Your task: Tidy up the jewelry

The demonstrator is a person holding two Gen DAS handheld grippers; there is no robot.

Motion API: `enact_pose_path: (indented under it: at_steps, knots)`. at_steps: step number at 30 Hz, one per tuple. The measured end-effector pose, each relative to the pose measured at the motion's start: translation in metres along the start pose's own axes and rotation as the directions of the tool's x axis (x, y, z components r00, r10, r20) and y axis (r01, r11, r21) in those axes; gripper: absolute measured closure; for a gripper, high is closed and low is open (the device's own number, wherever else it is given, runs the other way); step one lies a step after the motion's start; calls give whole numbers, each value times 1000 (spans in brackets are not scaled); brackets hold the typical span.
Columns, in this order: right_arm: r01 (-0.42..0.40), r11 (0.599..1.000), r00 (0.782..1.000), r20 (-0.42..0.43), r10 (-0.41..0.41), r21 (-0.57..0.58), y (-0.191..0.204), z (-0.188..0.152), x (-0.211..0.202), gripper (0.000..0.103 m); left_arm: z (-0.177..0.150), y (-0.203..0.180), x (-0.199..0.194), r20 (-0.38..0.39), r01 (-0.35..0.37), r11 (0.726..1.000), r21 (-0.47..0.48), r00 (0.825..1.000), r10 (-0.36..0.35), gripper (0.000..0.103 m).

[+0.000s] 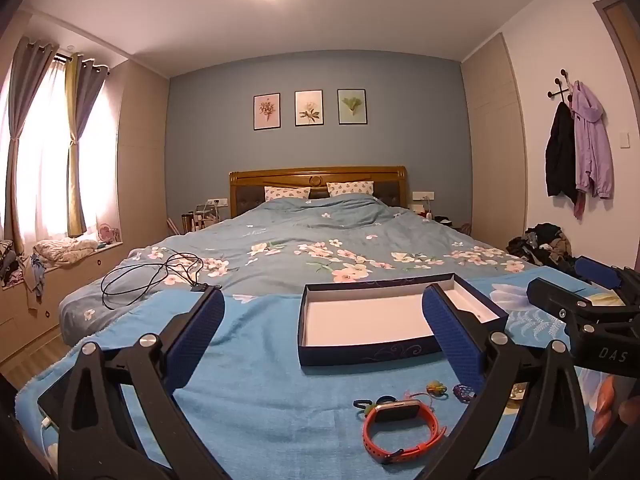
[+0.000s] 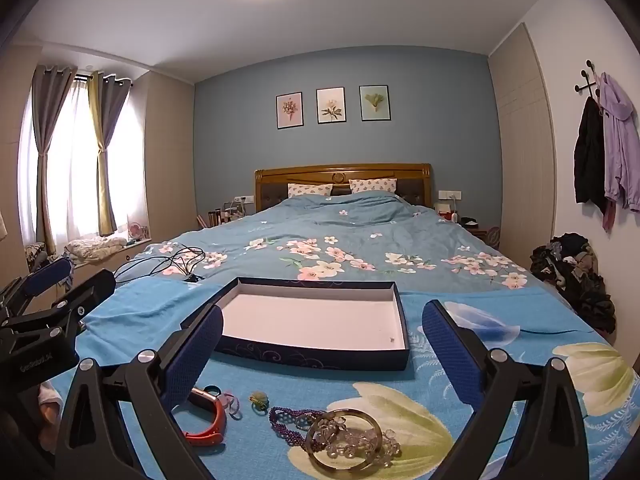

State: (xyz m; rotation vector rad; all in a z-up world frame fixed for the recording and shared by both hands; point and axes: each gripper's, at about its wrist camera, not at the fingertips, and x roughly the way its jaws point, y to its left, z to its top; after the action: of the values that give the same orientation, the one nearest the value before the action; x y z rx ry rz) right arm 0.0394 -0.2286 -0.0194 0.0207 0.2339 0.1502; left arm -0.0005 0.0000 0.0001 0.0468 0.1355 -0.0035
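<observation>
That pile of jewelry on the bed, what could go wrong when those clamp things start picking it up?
1. The clear bead bracelet lies tangled inside the bangle, touching the purple beaded bracelet; lifting one may drag the others.
2. The small ring and hair ties sit on a soft blanket, so fingers could press them into the fabric.
3. The orange watch lies close beneath the open left hand-held gripper; it could be nudged.
</observation>
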Motion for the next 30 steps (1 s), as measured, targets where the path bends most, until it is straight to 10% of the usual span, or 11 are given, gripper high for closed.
enact_pose_path:
  at_steps: [30]
  knots:
    - [-4,1000,1000,9,4,7,-5,-6,2,7,-1,-2,-1,3,-6,1000,-10,1000,6,6]
